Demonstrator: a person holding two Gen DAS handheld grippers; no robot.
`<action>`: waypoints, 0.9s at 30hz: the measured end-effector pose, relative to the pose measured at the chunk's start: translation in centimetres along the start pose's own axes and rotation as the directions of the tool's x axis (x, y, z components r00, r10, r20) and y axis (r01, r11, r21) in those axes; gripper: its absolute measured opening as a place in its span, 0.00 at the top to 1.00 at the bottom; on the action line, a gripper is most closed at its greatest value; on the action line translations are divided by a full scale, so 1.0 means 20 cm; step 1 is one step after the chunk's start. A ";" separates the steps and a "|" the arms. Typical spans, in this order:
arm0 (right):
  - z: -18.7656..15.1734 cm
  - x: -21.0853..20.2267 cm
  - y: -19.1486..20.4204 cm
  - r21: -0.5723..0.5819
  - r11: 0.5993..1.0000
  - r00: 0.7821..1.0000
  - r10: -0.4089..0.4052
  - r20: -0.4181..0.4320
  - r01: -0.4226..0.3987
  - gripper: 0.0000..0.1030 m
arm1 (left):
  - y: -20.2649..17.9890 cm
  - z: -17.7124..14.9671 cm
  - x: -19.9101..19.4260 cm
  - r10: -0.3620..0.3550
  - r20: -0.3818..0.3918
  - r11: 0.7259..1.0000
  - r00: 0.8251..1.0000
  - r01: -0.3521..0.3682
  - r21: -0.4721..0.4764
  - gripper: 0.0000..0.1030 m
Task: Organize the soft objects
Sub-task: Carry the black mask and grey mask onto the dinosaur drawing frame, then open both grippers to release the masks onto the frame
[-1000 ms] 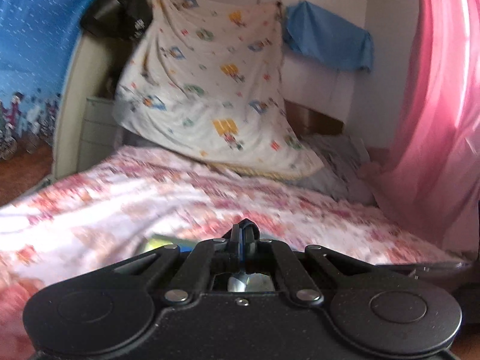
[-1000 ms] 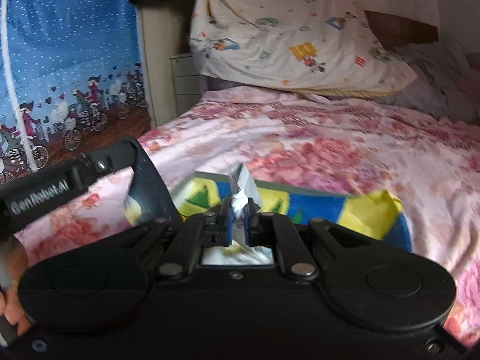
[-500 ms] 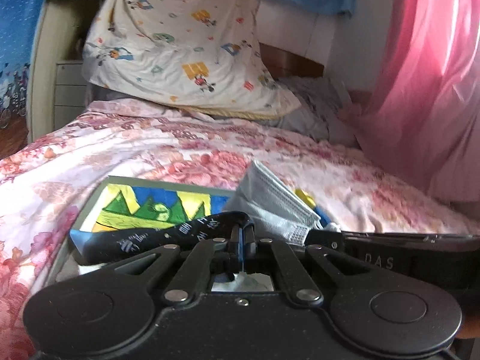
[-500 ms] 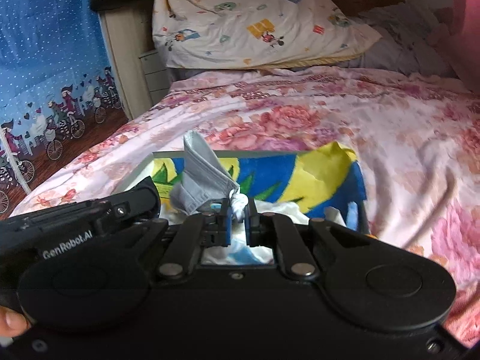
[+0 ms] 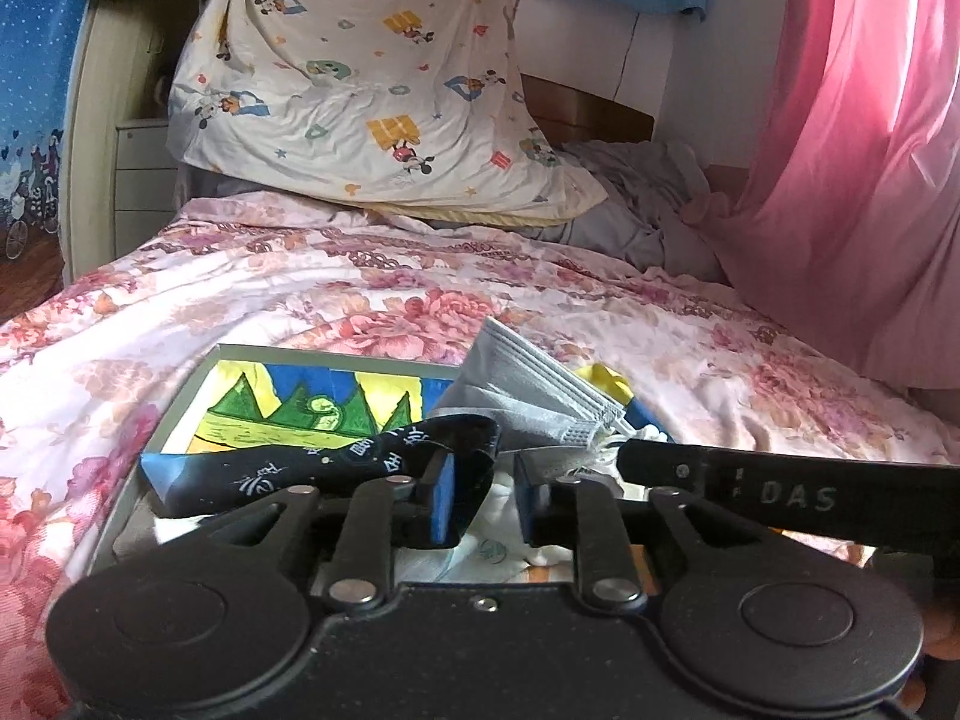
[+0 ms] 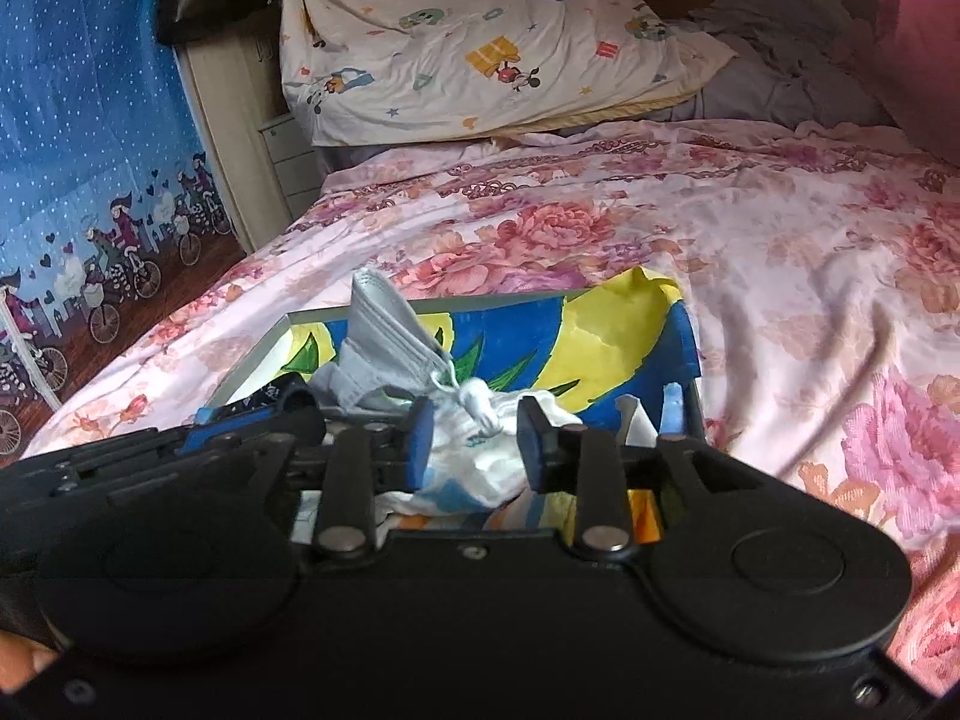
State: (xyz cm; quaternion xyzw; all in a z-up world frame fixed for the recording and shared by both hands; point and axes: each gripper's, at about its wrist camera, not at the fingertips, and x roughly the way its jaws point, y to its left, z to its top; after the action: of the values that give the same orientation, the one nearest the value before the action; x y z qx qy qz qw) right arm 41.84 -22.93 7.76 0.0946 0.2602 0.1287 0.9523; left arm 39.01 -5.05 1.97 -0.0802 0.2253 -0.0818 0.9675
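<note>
Right tongs (image 5: 780, 495) read "DAS", perhaps truncated.

Box's (image 6: 684, 354) near side and contents behind claw bodies; hand (image 6: 24, 657) cropped.

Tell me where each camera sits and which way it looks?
Left wrist: sits on the left tool, looks along the bed toward the pillow; shows its own opening fingers and the right tool's arm beside it.
Right wrist: sits on the right tool, looks the same way; shows its opening fingers, the left tool and a fingertip.
Both share the box, grey mask and pillow.
</note>
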 end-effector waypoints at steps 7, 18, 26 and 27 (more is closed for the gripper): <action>-0.02 -0.13 -0.01 0.004 1.000 0.998 -0.005 0.063 0.004 0.54 | 0.02 0.00 -0.11 -0.008 0.029 0.998 1.000 0.010 -0.063 0.64; -0.04 -0.48 0.06 -0.056 0.998 0.989 0.006 0.148 0.003 0.13 | 0.01 0.00 -0.52 -0.008 0.122 0.991 0.993 0.024 -0.128 0.26; -0.07 -0.81 0.19 -0.113 0.994 0.979 0.021 0.202 0.002 0.01 | -0.02 0.00 -0.88 0.009 0.187 0.991 0.982 0.015 -0.129 0.12; -0.07 -0.84 0.20 -0.116 0.993 0.978 0.026 0.205 -0.002 0.01 | -0.03 0.00 -0.92 0.012 0.196 0.991 0.981 0.014 -0.130 0.10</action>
State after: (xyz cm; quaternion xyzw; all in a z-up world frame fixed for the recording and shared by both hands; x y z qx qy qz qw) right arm 26.39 -23.99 15.44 0.0543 0.1514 0.1396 0.9771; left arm 22.65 -2.05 9.76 -0.1512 0.1336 -0.0591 0.9776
